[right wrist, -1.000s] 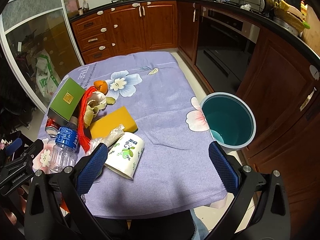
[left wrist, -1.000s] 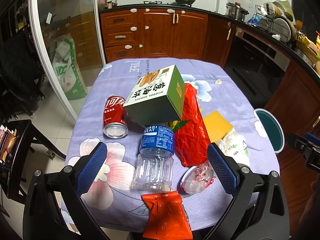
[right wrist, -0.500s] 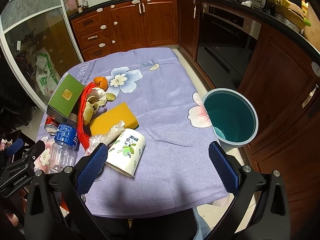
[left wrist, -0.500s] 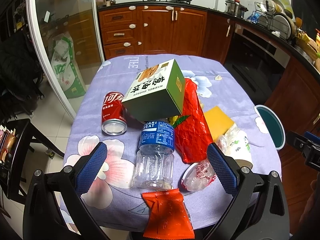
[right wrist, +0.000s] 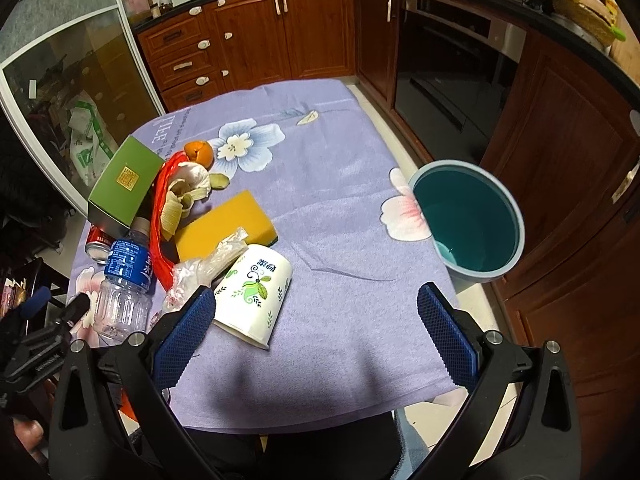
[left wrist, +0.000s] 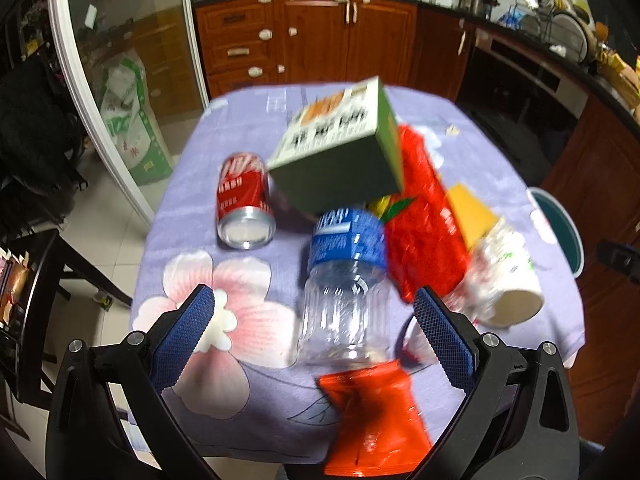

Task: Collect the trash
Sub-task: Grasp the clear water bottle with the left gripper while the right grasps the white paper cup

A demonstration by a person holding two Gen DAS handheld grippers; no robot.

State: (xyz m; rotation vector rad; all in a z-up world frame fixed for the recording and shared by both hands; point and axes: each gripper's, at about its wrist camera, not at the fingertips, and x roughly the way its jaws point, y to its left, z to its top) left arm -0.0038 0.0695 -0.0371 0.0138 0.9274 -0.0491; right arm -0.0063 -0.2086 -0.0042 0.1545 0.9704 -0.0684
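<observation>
the left gripper (left wrist: 314, 322) has its jaws spread wide and holds nothing; the clear bottle (left wrist: 346, 280) lies on its side between them, base toward the camera, not touched by either pad. just below it at the table edge sits an orange-red wrapper (left wrist: 372, 420). the left view is blurred, so fine contact is hard to judge.

the right gripper (right wrist: 316, 328) is also spread and empty, hanging over the near edge of the cloth (right wrist: 340, 200), with the paper cup (right wrist: 256, 292) lying just beside its left pad.

further out, the trash is heaped on the left half of the table: a red can (left wrist: 244, 204), a green box (left wrist: 340, 156) tilted on the pile, a red bag (left wrist: 424, 224), a yellow sponge (right wrist: 226, 222), peels (right wrist: 188, 188) and an orange (right wrist: 198, 151). the bin (right wrist: 468, 222) stands off the table's right side and looks nearly bare inside.

this seems the very start: nothing collected, both hands lining up a first pick. the next move likely calls for the left jaws to drop around the bottle's ribbed body and squeeze gently, since it can roll or crumple, then carry it across to the bin.
</observation>
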